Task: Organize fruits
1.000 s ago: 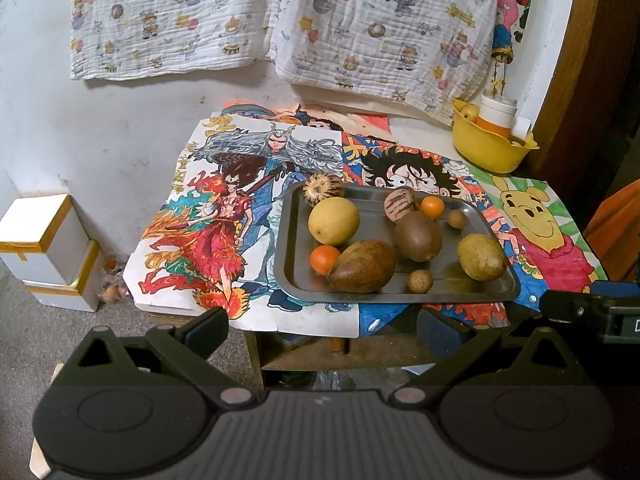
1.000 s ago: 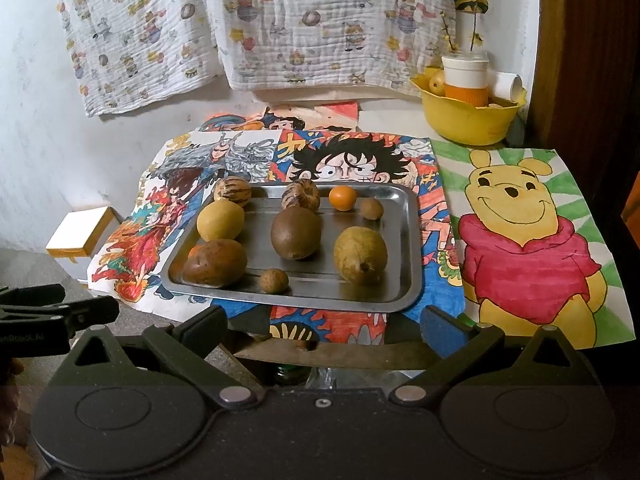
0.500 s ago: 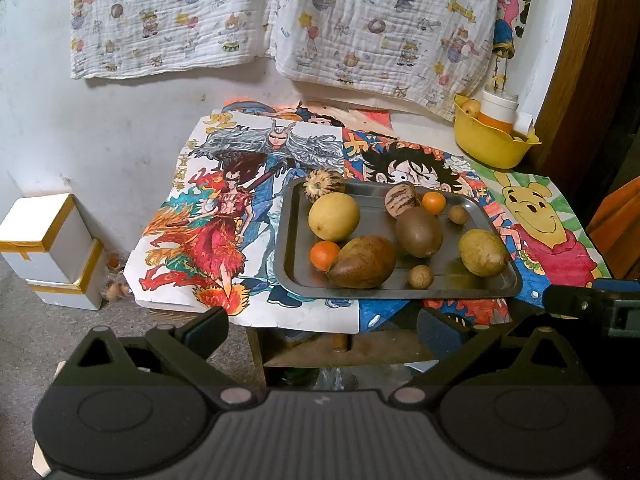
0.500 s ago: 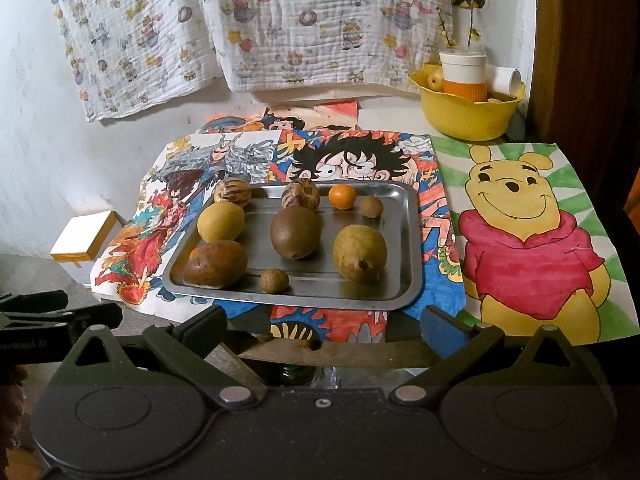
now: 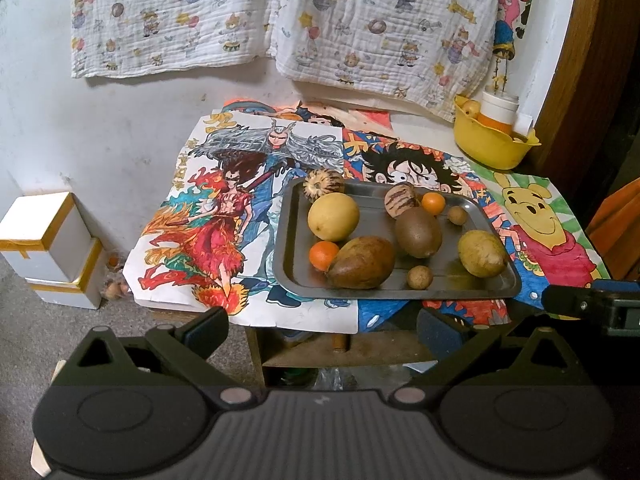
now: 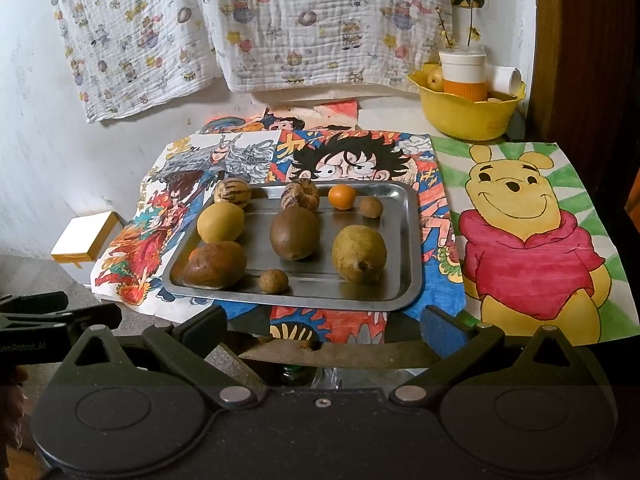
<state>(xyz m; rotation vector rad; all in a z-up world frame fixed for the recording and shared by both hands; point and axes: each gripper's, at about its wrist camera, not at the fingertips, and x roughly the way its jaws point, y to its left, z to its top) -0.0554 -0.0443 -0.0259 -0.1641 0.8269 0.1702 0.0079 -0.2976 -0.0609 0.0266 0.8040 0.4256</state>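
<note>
Hovering short of the table's near edge, the left gripper (image 5: 320,326) has its jaws spread wide with nothing between them; the right gripper (image 6: 322,326) hangs likewise, fully parted and empty, just to its right.

Beyond both: one steel tray (image 6: 412,240), rectangular, resting on coloured cartoon drawings (image 5: 208,224) that cover the table top.

Tray contents, all apart from the grippers:
- brown mango-shaped fruit (image 5: 362,263), near left corner, lying on its side;
- small orange (image 5: 323,255), touching that brown fruit on its left;
- round yellow fruit (image 5: 333,216), behind the orange;
- striped pale melon (image 5: 323,185), far left corner, against the rim;
- second striped fruit (image 5: 400,195), far middle;
- second small orange (image 5: 433,203), just right of it;
- kiwi-brown oval fruit (image 5: 418,232), centre;
- small round tan fruit (image 5: 457,215), far right;
- another small tan fruit (image 5: 420,277), near edge, middle;
- yellow-green pear-like fruit (image 5: 482,253), near right.

Off the tray: a yellow bowl (image 6: 466,114) at the table's far right corner, holding a white and orange cup (image 6: 464,76) and a pale fruit. A bear drawing (image 6: 528,232) lies right of the tray. Printed white cloths (image 6: 248,20) hang on the wall behind. Stacked white boxes with gold tape (image 5: 48,248) sit on the floor to the left.
</note>
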